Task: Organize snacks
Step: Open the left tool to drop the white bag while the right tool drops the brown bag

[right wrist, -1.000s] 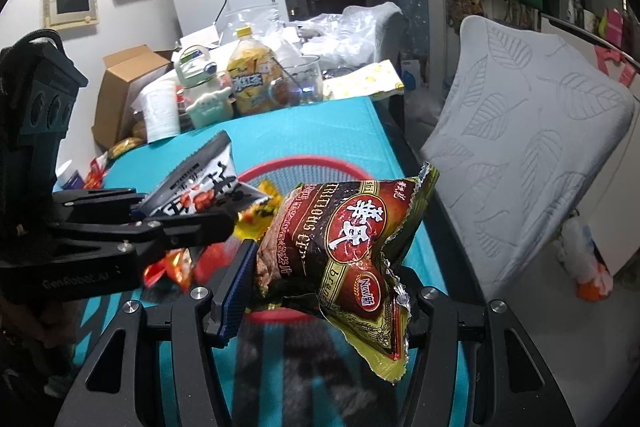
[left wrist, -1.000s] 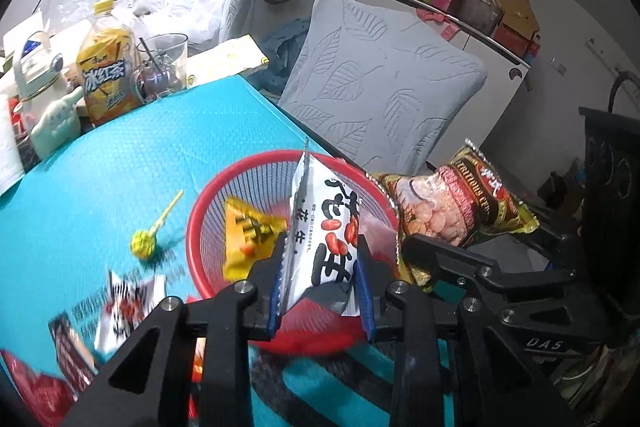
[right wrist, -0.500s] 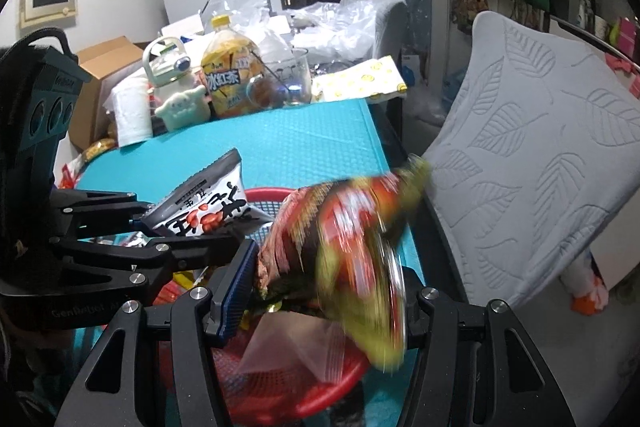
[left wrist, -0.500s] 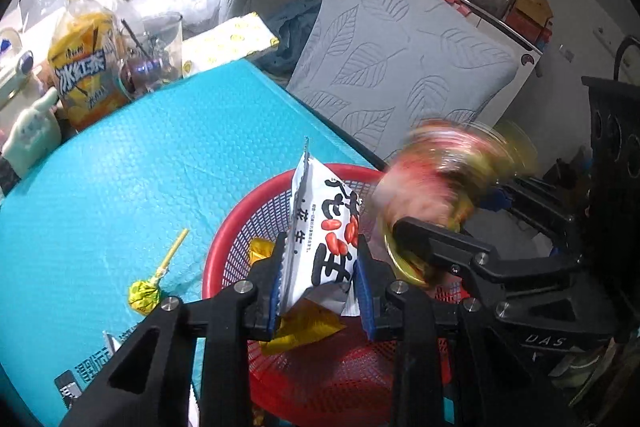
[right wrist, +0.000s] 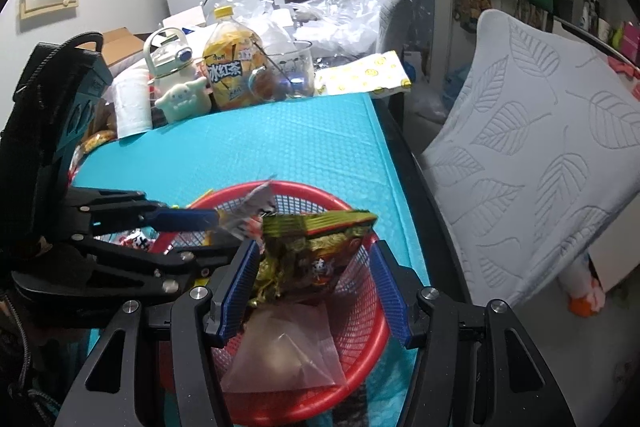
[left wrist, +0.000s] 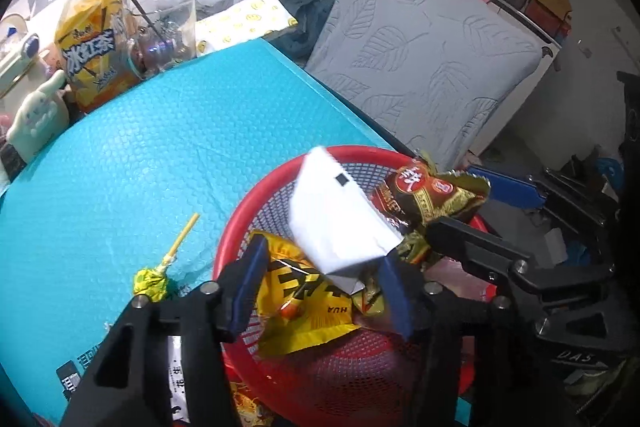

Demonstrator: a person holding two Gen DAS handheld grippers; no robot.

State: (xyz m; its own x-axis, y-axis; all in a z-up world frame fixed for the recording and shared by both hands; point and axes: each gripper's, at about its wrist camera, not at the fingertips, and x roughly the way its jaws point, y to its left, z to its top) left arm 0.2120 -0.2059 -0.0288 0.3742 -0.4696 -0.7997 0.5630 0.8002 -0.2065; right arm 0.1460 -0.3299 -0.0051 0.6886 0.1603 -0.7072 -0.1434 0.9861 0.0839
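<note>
A red mesh basket [left wrist: 256,199] [right wrist: 360,347] sits on the teal mat near the table's right edge. My left gripper [left wrist: 324,279] is open over it; the white peanut packet [left wrist: 340,223] lies loose between its fingers, blank side up. My right gripper [right wrist: 316,287] is open over the basket; the brown-and-gold snack bag [right wrist: 316,247] [left wrist: 428,195] sits loose in the basket between its fingers. A yellow packet [left wrist: 304,303] and a clear pink bag [right wrist: 288,347] lie in the basket. A yellow lollipop [left wrist: 156,275] lies on the mat left of the basket.
An iced-tea bottle [left wrist: 96,43], a glass [left wrist: 168,31], a white figurine [left wrist: 36,123] and a flask [right wrist: 168,55] stand at the mat's far end. A grey leaf-pattern chair [left wrist: 420,67] is beside the table. More snack packets [left wrist: 176,379] lie at the near left.
Both grippers moved over the basket and opened. The peanut packet and the brown snack bag have been let go and dropped into the basket.
</note>
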